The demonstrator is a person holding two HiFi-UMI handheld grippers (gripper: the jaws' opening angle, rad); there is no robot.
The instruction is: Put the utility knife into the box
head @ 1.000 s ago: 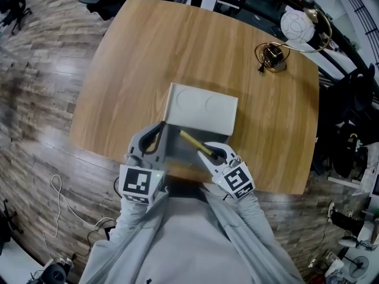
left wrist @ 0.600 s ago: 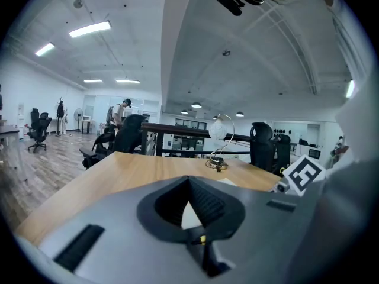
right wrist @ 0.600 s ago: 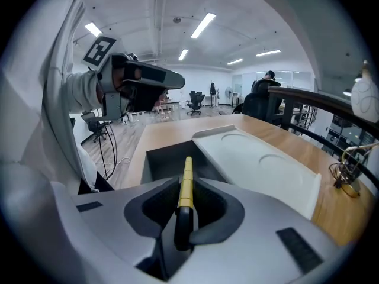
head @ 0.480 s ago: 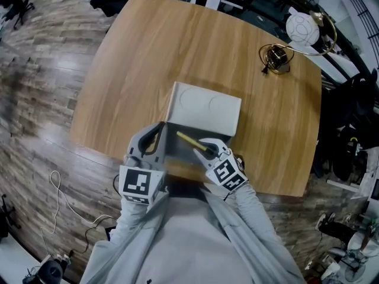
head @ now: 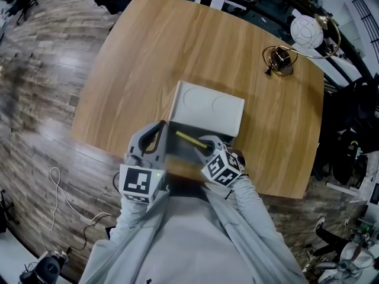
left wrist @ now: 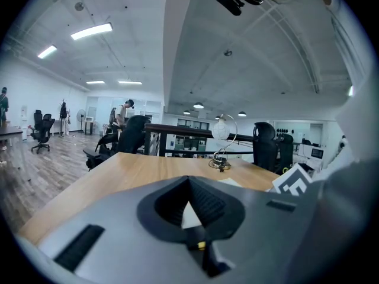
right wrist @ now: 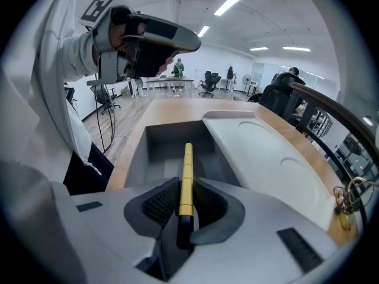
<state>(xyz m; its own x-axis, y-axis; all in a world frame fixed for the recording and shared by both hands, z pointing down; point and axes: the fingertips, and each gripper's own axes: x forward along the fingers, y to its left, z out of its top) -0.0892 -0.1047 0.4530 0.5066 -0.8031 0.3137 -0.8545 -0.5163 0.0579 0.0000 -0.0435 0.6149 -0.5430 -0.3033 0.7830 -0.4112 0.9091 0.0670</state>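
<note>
The grey box (head: 175, 156) stands open near the table's front edge, its pale lid (head: 210, 106) folded back. My right gripper (head: 207, 146) is shut on the yellow utility knife (head: 188, 138), which sticks out over the box's hollow. In the right gripper view the knife (right wrist: 187, 173) lies clamped between the pads of that gripper (right wrist: 185, 205), pointing into the box (right wrist: 135, 158) beside the lid (right wrist: 260, 152). My left gripper (head: 155, 136) sits at the box's left side, and its jaws (left wrist: 192, 212) look shut with nothing seen held.
A globe lamp (head: 306, 31) on a wire stand (head: 280, 60) sits at the table's far right corner. The wooden table (head: 142, 52) stretches beyond the box. Its front edge runs just below the box. A cable (head: 59, 188) lies on the floor at left.
My right gripper has carried the knife a little to the left and over the box's opening. The left gripper has stayed put.
</note>
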